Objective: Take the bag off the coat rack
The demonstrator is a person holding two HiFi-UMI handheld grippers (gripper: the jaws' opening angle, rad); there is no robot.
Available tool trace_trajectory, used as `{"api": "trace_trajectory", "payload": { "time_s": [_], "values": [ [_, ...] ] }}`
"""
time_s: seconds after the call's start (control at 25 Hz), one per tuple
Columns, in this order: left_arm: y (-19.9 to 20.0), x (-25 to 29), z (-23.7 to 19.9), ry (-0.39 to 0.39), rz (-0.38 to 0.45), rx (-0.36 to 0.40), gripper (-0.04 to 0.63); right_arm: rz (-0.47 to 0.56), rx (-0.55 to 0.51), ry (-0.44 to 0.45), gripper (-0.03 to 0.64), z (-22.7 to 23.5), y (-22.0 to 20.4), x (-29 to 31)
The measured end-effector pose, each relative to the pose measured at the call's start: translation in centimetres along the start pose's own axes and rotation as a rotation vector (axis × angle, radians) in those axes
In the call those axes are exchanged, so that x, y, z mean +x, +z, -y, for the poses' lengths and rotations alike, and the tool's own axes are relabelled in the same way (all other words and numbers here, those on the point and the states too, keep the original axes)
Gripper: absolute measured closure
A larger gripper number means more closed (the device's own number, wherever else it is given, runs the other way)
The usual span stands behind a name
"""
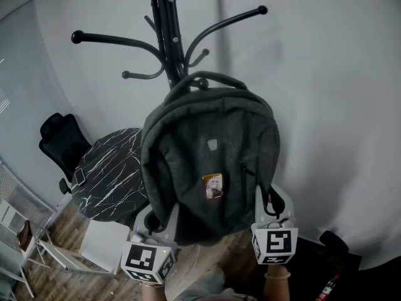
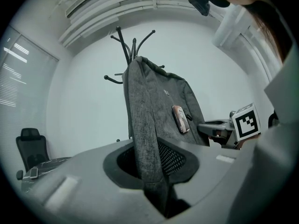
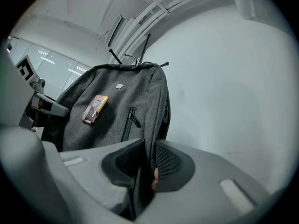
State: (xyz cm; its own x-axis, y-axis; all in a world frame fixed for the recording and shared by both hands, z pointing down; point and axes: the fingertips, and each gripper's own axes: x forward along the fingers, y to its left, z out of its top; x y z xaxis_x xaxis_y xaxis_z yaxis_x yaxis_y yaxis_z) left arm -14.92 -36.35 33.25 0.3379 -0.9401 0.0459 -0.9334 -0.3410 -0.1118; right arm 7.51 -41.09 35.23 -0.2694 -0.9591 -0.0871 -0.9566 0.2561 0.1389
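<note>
A dark grey backpack (image 1: 207,155) hangs by its top handle (image 1: 200,79) against the black coat rack (image 1: 168,30); a small picture badge is on its front. My left gripper (image 1: 156,217) is shut on the bag's lower left edge. In the left gripper view the grey fabric (image 2: 149,125) runs down between the jaws of this gripper (image 2: 152,174). My right gripper (image 1: 272,207) is shut on the lower right edge. The right gripper view shows the bag (image 3: 117,111) pinched in that gripper (image 3: 147,169). Both grippers sit below the bag, one at each bottom corner.
A round black marble table (image 1: 106,174) stands left of the rack, with a black office chair (image 1: 59,143) behind it and a white chair (image 1: 100,243) in front. White curved wall (image 1: 326,105) lies behind. A dark object (image 1: 335,243) sits on the floor at lower right.
</note>
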Motion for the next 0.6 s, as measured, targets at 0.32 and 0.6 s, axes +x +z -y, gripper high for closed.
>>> {"api": "trace_trajectory", "payload": {
  "time_s": [0.32, 0.6],
  "values": [
    [1.1, -1.6, 0.7, 0.008, 0.009, -0.002, 0.506, 0.010, -0.004, 0.005, 0.552, -0.2, 0.8, -1.8],
    [1.8, -2.7, 1.3, 0.012, 0.033, 0.009, 0.506, 0.033, -0.001, 0.007, 0.552, -0.1, 1.7, -3.1]
  ]
}}
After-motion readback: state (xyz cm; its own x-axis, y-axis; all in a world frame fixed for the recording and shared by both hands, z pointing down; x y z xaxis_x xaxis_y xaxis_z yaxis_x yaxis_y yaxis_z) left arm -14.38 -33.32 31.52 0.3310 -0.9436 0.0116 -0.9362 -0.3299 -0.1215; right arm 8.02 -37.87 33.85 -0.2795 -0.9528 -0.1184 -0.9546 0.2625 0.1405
